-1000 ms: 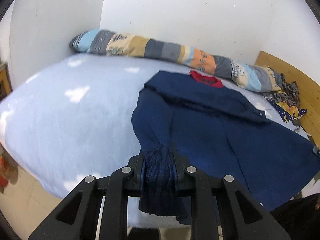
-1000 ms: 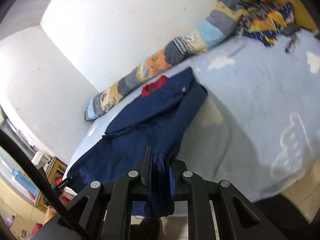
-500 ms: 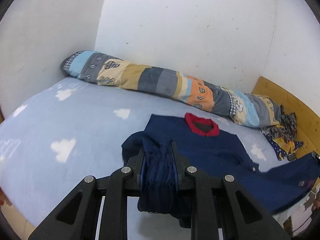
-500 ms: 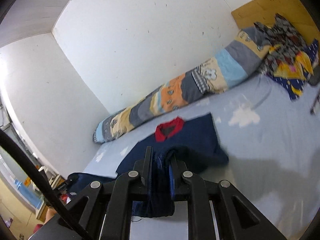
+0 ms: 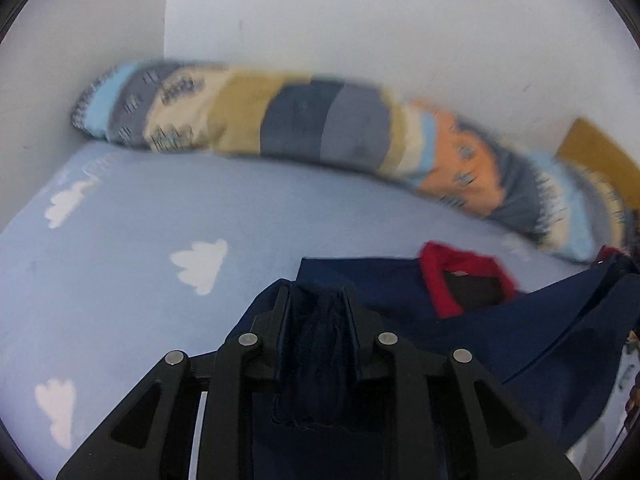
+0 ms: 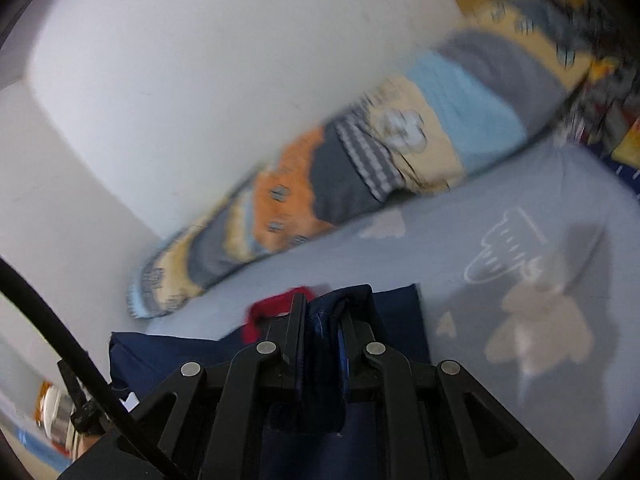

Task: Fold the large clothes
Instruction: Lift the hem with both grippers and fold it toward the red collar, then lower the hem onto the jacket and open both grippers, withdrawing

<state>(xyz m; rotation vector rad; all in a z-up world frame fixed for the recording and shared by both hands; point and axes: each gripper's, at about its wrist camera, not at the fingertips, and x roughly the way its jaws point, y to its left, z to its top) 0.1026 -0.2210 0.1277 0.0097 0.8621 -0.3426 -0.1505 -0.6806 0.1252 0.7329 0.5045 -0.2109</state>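
Observation:
A large navy garment with a red collar lies on the light blue bed sheet. My left gripper has a bunched navy edge between its fingers. Its jaws are opening, but the pads still press the cloth. It holds this edge low over the garment, just left of the collar. In the right wrist view, my right gripper is shut on another fold of the navy garment, right beside the red collar. Both views are blurred by motion.
A long patchwork bolster lies along the white wall behind the garment. A wooden headboard and a pile of patterned clothes are at the bed's right end. Cloud-print sheet lies bare on both sides.
Both grippers have swept across the bed toward the bolster, carrying the garment's lower edge up to the collar. The garment now lies doubled over itself.

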